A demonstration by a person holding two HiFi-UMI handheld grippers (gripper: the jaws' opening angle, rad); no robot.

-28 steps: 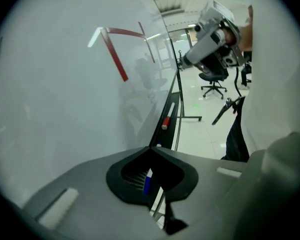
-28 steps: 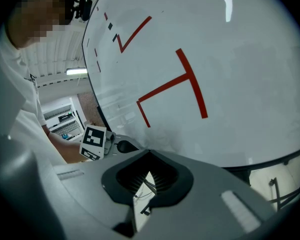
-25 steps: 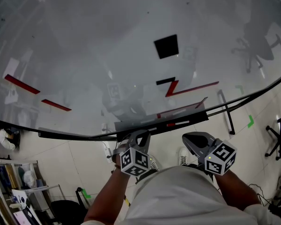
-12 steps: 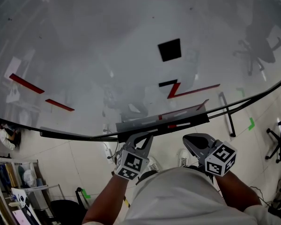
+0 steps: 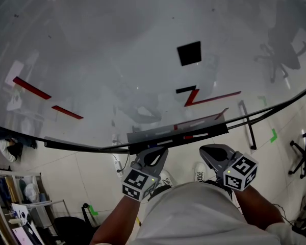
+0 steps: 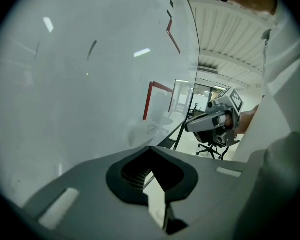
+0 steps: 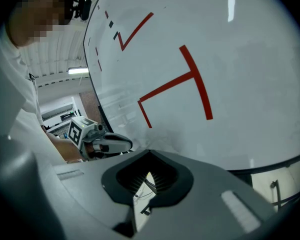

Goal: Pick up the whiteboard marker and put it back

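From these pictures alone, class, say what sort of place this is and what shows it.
Probably an office or workroom: a large whiteboard with red marks and a tray along its lower edge, an office chair on the tiled floor, and shelves nearby.

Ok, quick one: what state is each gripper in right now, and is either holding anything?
Left gripper: shut, jaws together, nothing held.
Right gripper: shut, jaws together, nothing held.
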